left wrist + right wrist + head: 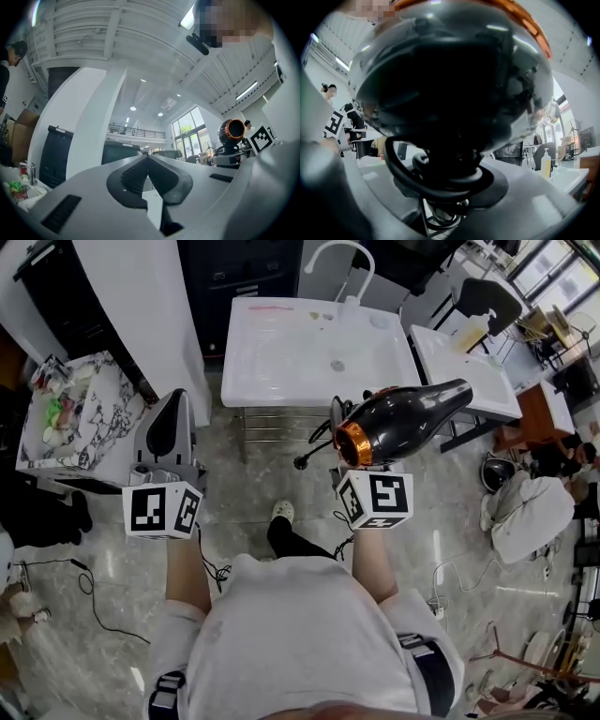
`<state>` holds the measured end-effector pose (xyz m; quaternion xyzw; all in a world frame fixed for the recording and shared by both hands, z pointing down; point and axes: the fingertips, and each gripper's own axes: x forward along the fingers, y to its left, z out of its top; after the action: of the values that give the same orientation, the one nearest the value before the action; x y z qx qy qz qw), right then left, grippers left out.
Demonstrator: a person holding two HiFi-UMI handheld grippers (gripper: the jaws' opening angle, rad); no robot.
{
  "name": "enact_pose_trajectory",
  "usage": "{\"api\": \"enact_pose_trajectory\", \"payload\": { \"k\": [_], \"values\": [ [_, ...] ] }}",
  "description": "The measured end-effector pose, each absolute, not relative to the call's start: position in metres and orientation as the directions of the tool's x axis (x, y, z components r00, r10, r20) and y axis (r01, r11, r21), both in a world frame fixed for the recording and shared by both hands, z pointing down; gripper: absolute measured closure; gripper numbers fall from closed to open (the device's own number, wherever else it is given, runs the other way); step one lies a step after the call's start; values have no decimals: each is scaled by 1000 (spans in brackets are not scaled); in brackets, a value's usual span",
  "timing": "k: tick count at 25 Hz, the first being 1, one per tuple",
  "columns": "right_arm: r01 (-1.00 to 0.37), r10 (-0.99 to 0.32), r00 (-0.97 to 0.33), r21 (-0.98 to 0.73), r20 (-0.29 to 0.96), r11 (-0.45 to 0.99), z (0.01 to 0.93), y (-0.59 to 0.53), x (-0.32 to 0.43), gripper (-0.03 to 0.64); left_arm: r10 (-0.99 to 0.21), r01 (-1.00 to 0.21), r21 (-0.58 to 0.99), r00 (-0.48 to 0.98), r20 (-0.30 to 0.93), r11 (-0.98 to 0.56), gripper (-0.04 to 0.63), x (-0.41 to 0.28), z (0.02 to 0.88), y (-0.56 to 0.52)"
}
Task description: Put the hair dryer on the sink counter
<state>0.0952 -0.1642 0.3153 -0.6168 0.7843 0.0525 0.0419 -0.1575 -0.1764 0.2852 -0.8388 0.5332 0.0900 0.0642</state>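
Note:
In the head view a glossy black hair dryer (403, 418) with an orange ring at its rear hangs in the air over the floor, just in front of the white sink counter (281, 352). My right gripper (342, 432) is shut on its handle, and the cord trails down to the left. The right gripper view is filled by the hair dryer (450, 79), with the handle and coiled cord between the right gripper (445, 187) jaws. My left gripper (175, 401) is held up at the left, shut and empty. In its own view the left gripper (148, 158) has its pads touching.
The sink has a curved faucet (342, 263) at the back and a drain in the middle. A second white counter (459, 367) with a soap bottle (473, 329) stands to the right. A cluttered marble-topped table (80, 423) is at the left. Cables (89, 592) lie on the floor.

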Motion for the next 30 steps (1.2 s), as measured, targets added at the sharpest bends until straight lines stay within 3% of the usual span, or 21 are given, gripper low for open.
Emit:
{"api": "enact_pose_trajectory", "payload": {
  "k": [15, 30],
  "values": [
    [-951, -945, -306, 1, -111, 308, 322, -291, 127, 400, -882, -911, -37, 407, -238, -410, 588, -102, 269, -298],
    [-940, -940, -339, -51, 27, 337, 369, -362, 126, 400, -892, -907, -40, 420, -166, -420, 586, -87, 298, -362]
  ]
}}
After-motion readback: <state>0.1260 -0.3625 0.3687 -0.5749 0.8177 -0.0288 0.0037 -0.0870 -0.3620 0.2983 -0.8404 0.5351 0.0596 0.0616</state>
